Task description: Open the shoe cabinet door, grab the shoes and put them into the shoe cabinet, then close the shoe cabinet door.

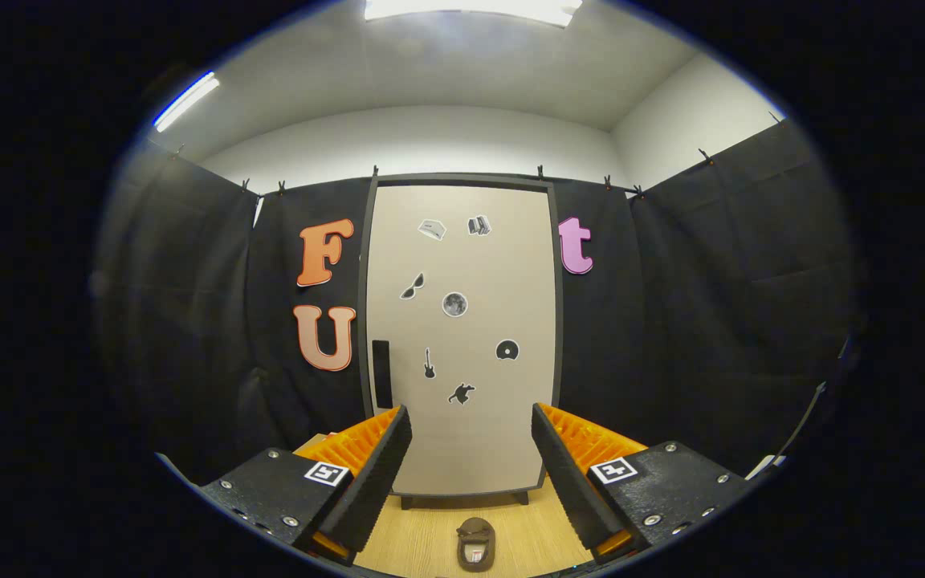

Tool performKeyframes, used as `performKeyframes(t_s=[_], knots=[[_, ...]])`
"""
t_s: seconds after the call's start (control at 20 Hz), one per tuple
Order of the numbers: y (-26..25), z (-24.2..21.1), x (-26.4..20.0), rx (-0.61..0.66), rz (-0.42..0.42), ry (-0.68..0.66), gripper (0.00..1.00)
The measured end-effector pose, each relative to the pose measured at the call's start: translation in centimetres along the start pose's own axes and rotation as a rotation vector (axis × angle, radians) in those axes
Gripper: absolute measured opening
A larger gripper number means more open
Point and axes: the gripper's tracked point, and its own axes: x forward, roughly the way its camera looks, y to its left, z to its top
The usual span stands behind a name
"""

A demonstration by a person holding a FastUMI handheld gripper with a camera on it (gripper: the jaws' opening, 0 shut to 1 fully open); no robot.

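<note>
One door stands between you and step one: the shoe cabinet (pixel 462 337) sits dead ahead, beyond the fingers, door flat and closed, so nothing of the task looks done yet. Your gripper (pixel 470 433) has its fingers spread wide with nothing between them but open air and the lower part of the door.

The key relation: the dark vertical handle slot (pixel 381 374) is at the door's left edge, just above and slightly left of the left fingertip. Its long axis runs up-down. Judging by that, the hinges are likely on the right, so you'd shift left and up a little, hook the slot, and swing the door out toward you and to the right.

The shoe (pixel 475 543) lies on the wood floor (pixel 422 538) below and between the fingers, nearer to you than the cabinet, its long axis pointing roughly at the door. I see a single shoe; can't tell if there's a second.

Watch-outs: the shoe sits close in front of the door, and may be in its swing path. The small stickers (pixel 454 304) on the door face are only decoration. The black cloth wall flanks the cabinet on both sides, close to the handle edge, so keep the left finger off it.
</note>
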Motion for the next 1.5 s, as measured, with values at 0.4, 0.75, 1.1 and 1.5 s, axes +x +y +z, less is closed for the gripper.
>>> performKeyframes(t_s=[0.4, 0.75, 1.1, 1.5], knots=[[2.4, -0.5, 2.0, 0.011, 0.01, 0.004, 0.94], [5.8, -1.1, 5.0, 0.018, -0.007, -0.004, 0.94], [8.6, -2.6, 10.1, 0.056, 0.001, 0.016, 0.94], [11.6, -4.2, 17.7, 0.093, 0.094, 0.014, 0.86]])
